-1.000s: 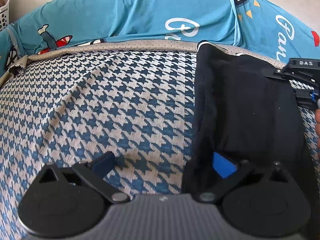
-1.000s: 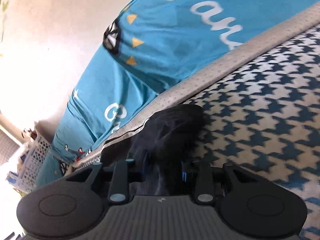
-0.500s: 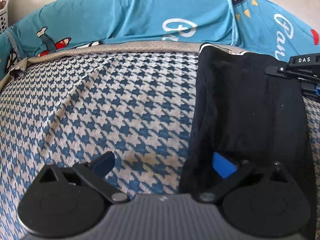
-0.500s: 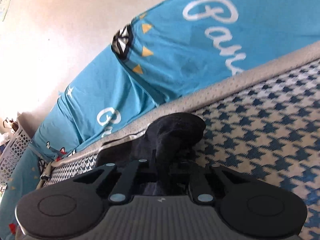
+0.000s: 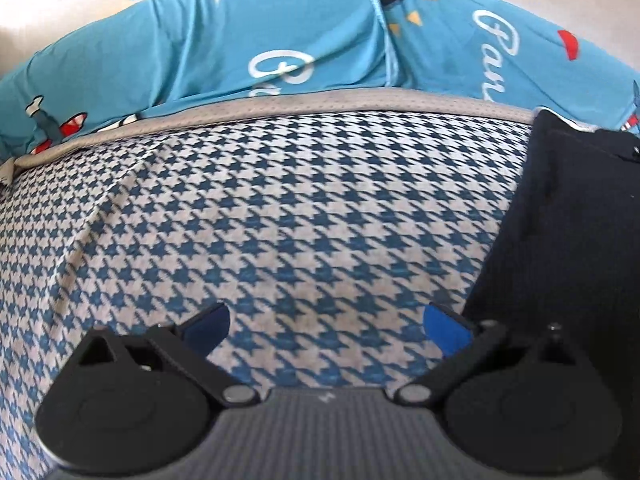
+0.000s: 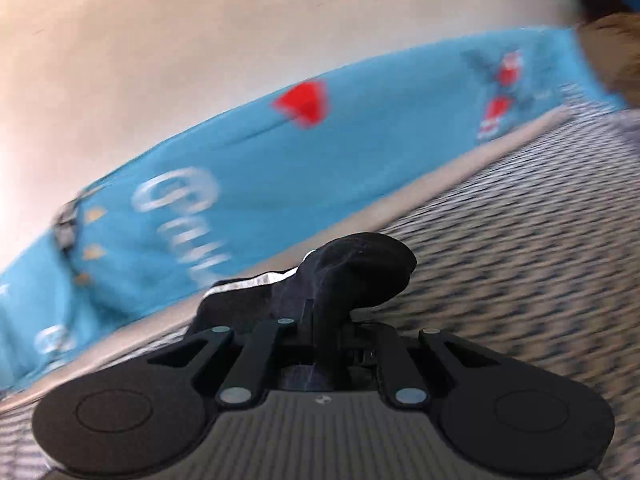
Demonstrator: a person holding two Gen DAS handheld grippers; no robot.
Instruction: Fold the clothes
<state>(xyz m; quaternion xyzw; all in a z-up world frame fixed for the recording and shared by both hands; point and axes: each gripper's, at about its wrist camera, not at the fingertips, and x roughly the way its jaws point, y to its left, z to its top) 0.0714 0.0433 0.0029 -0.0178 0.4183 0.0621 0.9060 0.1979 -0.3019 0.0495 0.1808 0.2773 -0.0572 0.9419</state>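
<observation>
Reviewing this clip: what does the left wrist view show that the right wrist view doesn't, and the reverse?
Only the left wrist view shows the left tongs open and empty over the houndstooth cover, with the black garment lying spread flat at the right edge.

Only the right wrist view shows the right tongs shut on a bunched fold of that garment, lifted above the cover; the frame is motion-blurred.

Both show the houndstooth cover, its grey border and the turquoise printed fabric behind, against a pale wall.
</observation>
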